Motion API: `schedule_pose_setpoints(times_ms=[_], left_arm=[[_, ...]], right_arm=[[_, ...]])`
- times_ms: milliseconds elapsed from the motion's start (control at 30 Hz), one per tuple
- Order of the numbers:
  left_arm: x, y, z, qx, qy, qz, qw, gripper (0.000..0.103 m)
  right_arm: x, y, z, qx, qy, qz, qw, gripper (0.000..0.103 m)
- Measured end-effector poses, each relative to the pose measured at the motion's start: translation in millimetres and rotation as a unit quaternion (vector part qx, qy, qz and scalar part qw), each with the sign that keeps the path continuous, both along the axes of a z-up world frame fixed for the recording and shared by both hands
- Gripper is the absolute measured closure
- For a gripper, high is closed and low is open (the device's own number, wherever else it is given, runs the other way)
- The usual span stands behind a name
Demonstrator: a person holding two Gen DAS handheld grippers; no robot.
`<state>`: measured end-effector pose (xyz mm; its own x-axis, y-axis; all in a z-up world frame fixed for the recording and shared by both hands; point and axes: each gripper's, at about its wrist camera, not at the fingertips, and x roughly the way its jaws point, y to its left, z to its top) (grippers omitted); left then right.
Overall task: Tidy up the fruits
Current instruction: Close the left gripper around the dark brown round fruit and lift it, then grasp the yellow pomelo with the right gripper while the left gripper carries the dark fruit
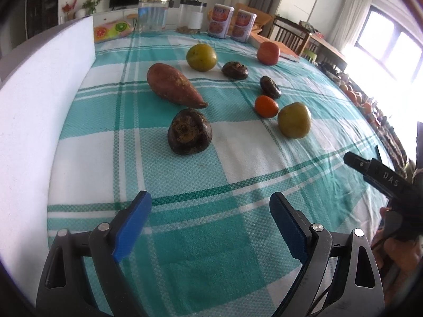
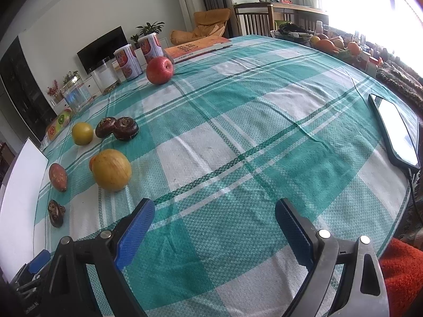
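Eight pieces of produce sit loose on the counter (image 1: 238,179), on a teal-and-white checked cloth, none held. Left gripper (image 1: 210,224) hovers over bare cloth, jaws wide, nothing between them. Ahead of it: a dark water chestnut (image 1: 189,132) nearest, just short of the tip of a sweet potato (image 1: 174,85). Right of those, a small orange (image 1: 266,106) just beside a yellow-green fruit (image 1: 294,120), and a second chestnut (image 1: 269,87) just behind the orange. Further back: another yellow-green fruit (image 1: 201,56), a third chestnut (image 1: 234,70), and a red apple (image 1: 268,52) well apart near the far edge. Right gripper (image 2: 214,223) also over bare cloth, jaws wide and empty; all the fruit lies to its left in its own view, apple far ahead. Phone (image 2: 396,132) lies at the counter's right edge. White foam board (image 1: 39,105) stands along the left side. Two tins (image 1: 231,23) and clear jars (image 1: 153,13) line the far end.
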<state>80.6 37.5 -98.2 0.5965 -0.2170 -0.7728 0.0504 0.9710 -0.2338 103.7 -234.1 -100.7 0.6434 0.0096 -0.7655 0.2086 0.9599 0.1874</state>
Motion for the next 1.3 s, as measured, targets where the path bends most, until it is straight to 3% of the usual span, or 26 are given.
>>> schedule_pose_setpoints(times_ms=[167, 400, 667, 733, 767, 800, 833, 1033, 1167, 1300], left_arm=[[29, -1, 12, 0.026, 0.001, 0.028, 0.9993, 0.012], [67, -6, -12, 0.087, 0.04, 0.041, 0.9946, 0.013], [73, -4, -14, 0.099, 0.028, 0.043, 0.9938, 0.014], [71, -7, -13, 0.111, 0.019, 0.039, 0.9929, 0.037], [70, -8, -12, 0.115, 0.017, 0.033, 0.9927, 0.043], [70, -9, -11, 0.112, 0.015, 0.027, 0.9932, 0.056], [70, -9, -9, 0.11, 0.015, 0.025, 0.9935, 0.06], [51, -3, -1, 0.08, 0.011, 0.026, 0.9964, 0.06], [32, 2, 8, 0.045, 0.017, 0.025, 0.9985, 0.06], [12, 4, 23, 0.016, 0.021, 0.017, 0.9995, 0.06]], right_arm=[[-1, 0, 1, 0.001, -0.003, 0.0, 1.0, 0.011], [-2, -2, 1, 0.007, -0.008, -0.002, 1.0, 0.011], [-1, -2, 0, 0.01, -0.005, 0.001, 1.0, 0.011], [-1, -2, 0, 0.012, -0.005, 0.0, 1.0, 0.011], [-1, -3, 0, 0.014, -0.005, 0.0, 1.0, 0.011], [-1, -3, -1, 0.017, -0.004, -0.001, 1.0, 0.011], [-1, -4, -1, 0.021, -0.004, -0.001, 1.0, 0.011], [-3, -7, 4, 0.067, -0.031, 0.027, 0.997, 0.008], [22, 26, 0, 0.101, -0.02, 0.134, 0.986, 0.006], [58, 65, -7, 0.078, 0.002, 0.194, 0.978, 0.006]])
